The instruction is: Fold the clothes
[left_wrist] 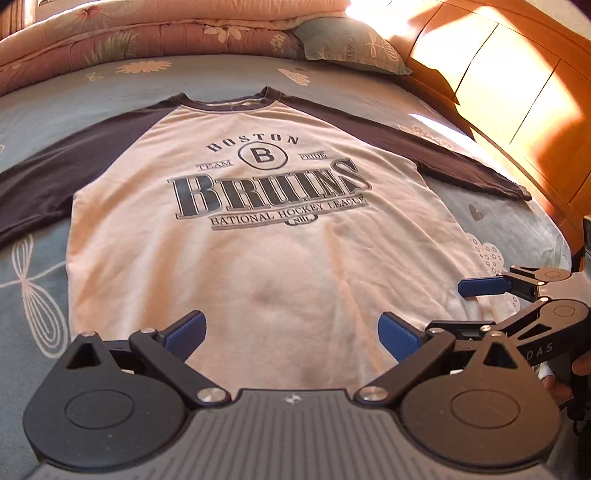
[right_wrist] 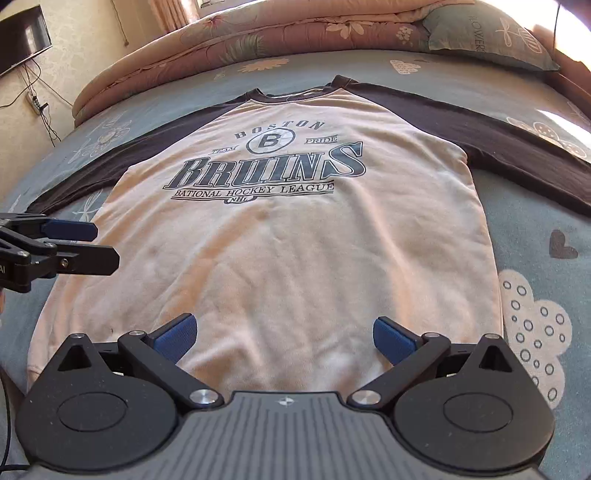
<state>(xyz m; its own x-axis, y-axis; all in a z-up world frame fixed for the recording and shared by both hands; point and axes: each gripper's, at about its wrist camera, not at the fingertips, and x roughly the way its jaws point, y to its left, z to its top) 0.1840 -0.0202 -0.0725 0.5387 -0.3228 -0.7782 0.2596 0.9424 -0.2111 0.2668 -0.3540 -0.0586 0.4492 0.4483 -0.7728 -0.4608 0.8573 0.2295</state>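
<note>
Only the right wrist view shows the wall-mounted TV (right_wrist: 23,38) beyond the shirt (right_wrist: 280,251).

- The shirt (left_wrist: 236,236) lay flat on the bed (left_wrist: 44,110), front up, collar at the far end, sleeves spread out to both sides.
- A rolled quilt (right_wrist: 258,33) sat behind the collar, with a pillow (right_wrist: 487,37) to its right.
- Both grippers hung over the near hem, the left gripper (left_wrist: 291,332) left of the right gripper (right_wrist: 284,334).

Home bedroom, bed (left_wrist: 498,221) with floral sheet, folded quilt (right_wrist: 258,40), pillow (left_wrist: 351,44), wooden headboard (left_wrist: 517,92), wall television (right_wrist: 22,37)
</note>
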